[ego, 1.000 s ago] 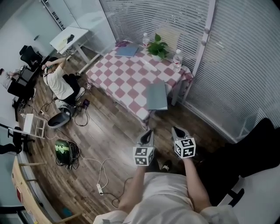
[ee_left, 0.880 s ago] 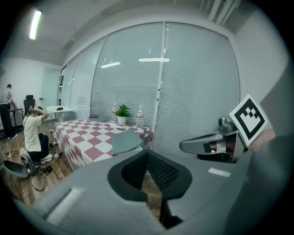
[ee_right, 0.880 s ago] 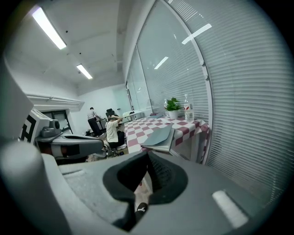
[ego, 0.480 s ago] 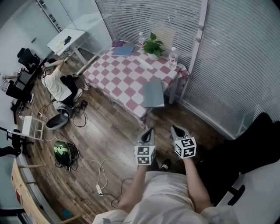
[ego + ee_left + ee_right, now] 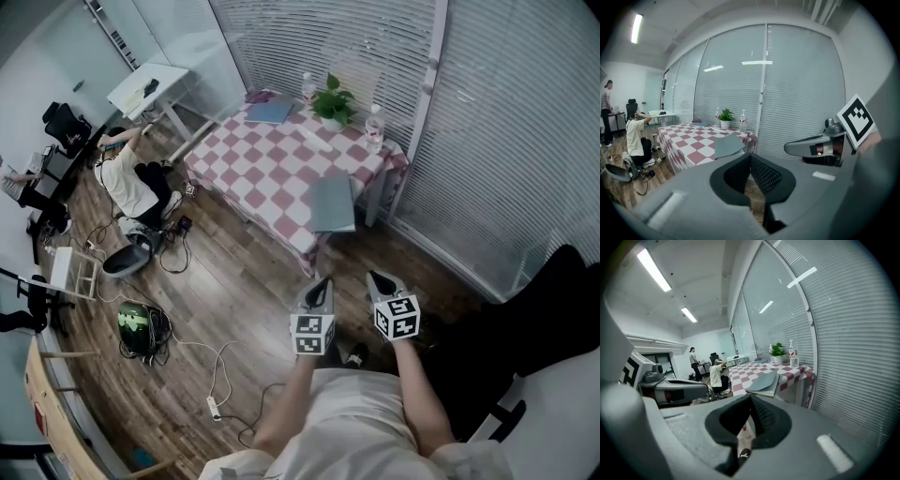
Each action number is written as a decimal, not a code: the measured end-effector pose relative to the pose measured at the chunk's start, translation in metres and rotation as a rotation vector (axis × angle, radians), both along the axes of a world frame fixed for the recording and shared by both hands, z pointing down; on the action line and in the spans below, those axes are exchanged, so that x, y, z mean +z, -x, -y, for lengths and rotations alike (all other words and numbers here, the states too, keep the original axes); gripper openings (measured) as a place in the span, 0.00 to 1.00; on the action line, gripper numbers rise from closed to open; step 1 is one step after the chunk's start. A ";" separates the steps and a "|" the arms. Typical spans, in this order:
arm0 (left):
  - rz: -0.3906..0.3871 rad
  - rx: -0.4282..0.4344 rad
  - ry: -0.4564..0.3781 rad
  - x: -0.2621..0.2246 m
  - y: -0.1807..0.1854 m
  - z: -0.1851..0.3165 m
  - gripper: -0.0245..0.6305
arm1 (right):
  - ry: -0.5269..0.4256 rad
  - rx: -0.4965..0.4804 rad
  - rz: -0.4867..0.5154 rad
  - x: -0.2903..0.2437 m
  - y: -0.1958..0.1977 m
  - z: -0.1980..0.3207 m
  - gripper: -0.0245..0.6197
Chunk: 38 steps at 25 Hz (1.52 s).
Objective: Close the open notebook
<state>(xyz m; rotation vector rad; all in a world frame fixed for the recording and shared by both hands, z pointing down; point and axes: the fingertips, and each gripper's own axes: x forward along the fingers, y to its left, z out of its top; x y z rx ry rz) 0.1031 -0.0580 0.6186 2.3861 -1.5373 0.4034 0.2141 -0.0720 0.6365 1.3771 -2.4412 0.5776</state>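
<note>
Left gripper (image 5: 321, 284) and right gripper (image 5: 377, 279) are held well short of the tabletop (image 5: 267, 164), fingers closed, empty. Notebook (image 5: 333, 203) is seen at the tabletop's near edge, part-open.

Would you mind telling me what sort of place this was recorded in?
Most likely an office or lab workspace: glazed walls with slatted blinds, a white desk, a black office chair, and a power strip trailing cables across the wooden floor.

left tongs (image 5: 750, 158) closed, notebook (image 5: 729, 146) well ahead
</note>
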 end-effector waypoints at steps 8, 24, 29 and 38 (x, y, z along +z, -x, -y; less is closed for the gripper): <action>-0.014 -0.019 0.025 0.004 0.007 0.001 0.05 | 0.018 -0.002 0.018 0.004 -0.002 0.000 0.04; -0.026 -0.024 0.029 0.005 0.013 0.000 0.05 | 0.036 -0.018 -0.006 0.014 0.005 0.001 0.04; -0.032 -0.024 0.037 0.006 0.014 0.000 0.05 | 0.044 -0.052 -0.009 0.015 0.010 -0.004 0.04; -0.036 -0.030 0.040 0.009 0.016 0.001 0.05 | 0.052 -0.044 -0.045 0.020 0.008 -0.002 0.04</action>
